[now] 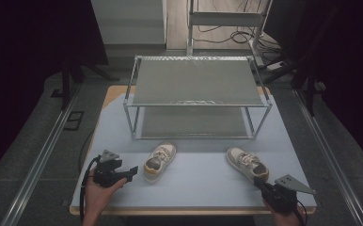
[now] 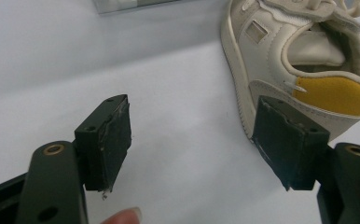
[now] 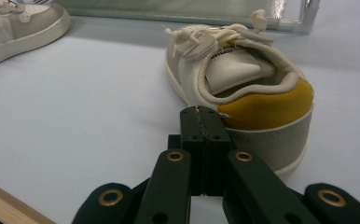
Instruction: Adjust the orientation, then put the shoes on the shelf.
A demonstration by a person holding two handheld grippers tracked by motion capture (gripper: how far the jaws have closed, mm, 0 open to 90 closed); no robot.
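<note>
The step in hand appears to be the approach to two shoes, likely for placing on the rack that stands at the back of the desk. Neither shoe is gripped yet.

Left hand-held gripper: its jaws stand wide apart and hold nothing. The left shoe lies in front of the rack, toward the rack's left end, toe pointing at the rack. In the left gripper view this shoe's yellow heel sits just beside the far jaw, outside the gap.

Right hand-held gripper: its jaws are pressed together with nothing between them. The right shoe lies in front of the rack's right end, angled, heel toward the person. In the right gripper view the jaw tips sit at or just short of the yellow heel; contact cannot be confirmed.

Next move, as judged: shift the left gripper sideways so the heel wall enters the gap, then close. Open the right gripper before advancing onto the heel collar.
</note>
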